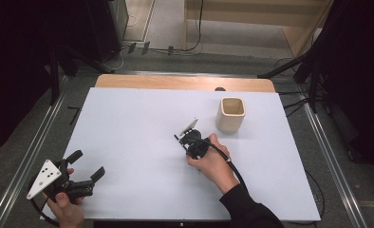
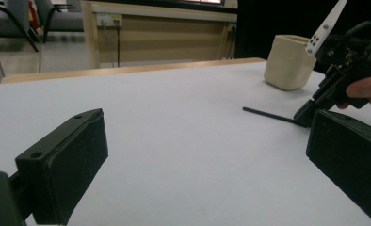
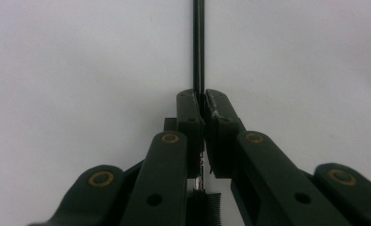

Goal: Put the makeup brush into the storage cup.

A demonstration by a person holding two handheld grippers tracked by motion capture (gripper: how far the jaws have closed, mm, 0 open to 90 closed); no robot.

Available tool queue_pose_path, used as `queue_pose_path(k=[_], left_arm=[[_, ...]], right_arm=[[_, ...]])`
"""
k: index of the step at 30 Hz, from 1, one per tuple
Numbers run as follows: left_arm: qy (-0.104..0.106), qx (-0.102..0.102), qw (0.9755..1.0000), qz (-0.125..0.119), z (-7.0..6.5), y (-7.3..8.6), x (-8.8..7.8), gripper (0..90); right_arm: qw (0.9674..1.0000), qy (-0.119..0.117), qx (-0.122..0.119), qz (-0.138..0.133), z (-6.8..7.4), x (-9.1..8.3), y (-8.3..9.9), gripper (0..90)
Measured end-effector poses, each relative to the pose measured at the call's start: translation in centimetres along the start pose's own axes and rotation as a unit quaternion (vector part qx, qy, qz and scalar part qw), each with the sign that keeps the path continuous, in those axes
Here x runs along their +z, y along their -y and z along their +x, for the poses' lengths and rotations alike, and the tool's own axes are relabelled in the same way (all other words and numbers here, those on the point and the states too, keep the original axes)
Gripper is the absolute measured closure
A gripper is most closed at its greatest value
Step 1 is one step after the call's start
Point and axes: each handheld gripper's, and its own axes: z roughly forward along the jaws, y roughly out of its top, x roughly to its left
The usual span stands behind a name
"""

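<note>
Currently your right gripper (image 3: 201, 101) has its jaws closed on a thin black rod (image 3: 198, 47), gripped at one end low on the white counter (image 1: 128, 142). Its long axis runs straight out ahead of the jaws, in line with them; in the left gripper view the rod (image 2: 268, 114) lies nearly flat, its free end pointing away from the cream cup (image 1: 231, 114). Your left gripper (image 1: 85, 171) rests well apart at the near corner, jaws wide and empty. Judgement: the right hand alone is placed to lift.
</note>
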Motion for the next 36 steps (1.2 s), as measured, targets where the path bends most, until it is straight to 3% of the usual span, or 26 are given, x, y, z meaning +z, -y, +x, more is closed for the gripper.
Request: queue_pose_path(k=[3, 6, 8, 10, 13, 14, 20, 23, 27, 29, 30, 32, 35, 36], left_arm=[[0.024, -0.005, 0.9996, 0.017, -0.5, -0.2, 1.3, 0.0], [0.039, -0.014, 0.9988, 0.024, -1.1, -0.7, 2.5, 0.5], [0.036, -0.015, 0.9989, 0.026, -1.3, -1.0, 2.8, 5.8], [0.046, -0.025, 0.9983, 0.023, -1.7, -1.5, 3.2, 12.1], [0.051, -0.02, 0.9983, 0.019, -2.3, -2.2, 3.9, 12.3], [0.052, -0.017, 0.9983, 0.021, -2.6, -2.4, 4.6, 12.3], [0.068, -0.015, 0.9971, 0.032, -3.3, -2.9, 6.9, 13.6], [0.085, -0.014, 0.9961, 0.021, -3.4, -3.1, 8.2, 13.7], [0.08, -0.02, 0.9965, 0.016, -3.2, -3.3, 8.8, 14.5], [0.078, -0.016, 0.9966, 0.019, -3.2, -3.6, 9.0, 14.4], [0.075, -0.002, 0.9969, 0.023, -3.6, -4.3, 9.4, 14.6], [0.075, 0.007, 0.9969, 0.022, -4.0, -4.6, 9.5, 14.6], [0.089, 0.013, 0.9958, 0.017, -4.8, -5.6, 10.3, 14.5], [0.102, 0.015, 0.9945, 0.018, -5.4, -6.1, 11.0, 14.6]], right_arm=[[0.9995, 0.006, 0.0, -0.029, -0.1, -0.3, 0.5, 87.3], [0.9974, -0.015, 0.0, -0.071, -0.4, -1.3, 1.2, 87.3], [0.9953, -0.019, -0.002, -0.095, -0.7, -2.1, 1.7, 87.3], [0.9928, -0.028, -0.006, -0.117, -0.9, -2.8, 2.2, 87.3], [0.9904, -0.031, -0.01, -0.135, -1.1, -3.4, 2.7, 87.3], [0.9881, -0.031, -0.013, -0.15, -1.3, -3.9, 3.1, 87.3], [0.9824, -0.049, -0.017, -0.179, -2.0, -5.2, 3.9, 87.3], [0.98, -0.057, -0.011, -0.191, -2.6, -5.6, 4.1, 87.2], [0.978, -0.064, -0.013, -0.198, -3.3, -5.6, 4.5, 87.2], [0.9767, -0.067, -0.019, -0.203, -3.5, -5.7, 4.6, 87.2], [0.9758, -0.068, -0.018, -0.207, -3.5, -5.8, 4.7, 87.2], [0.9744, -0.071, -0.021, -0.212, -3.7, -6.0, 4.7, 87.2], [0.9733, -0.073, -0.023, -0.216, -3.7, -6.1, 4.8, 87.2], [0.9719, -0.078, -0.024, -0.221, -3.8, -6.3, 4.9, 87.2]])
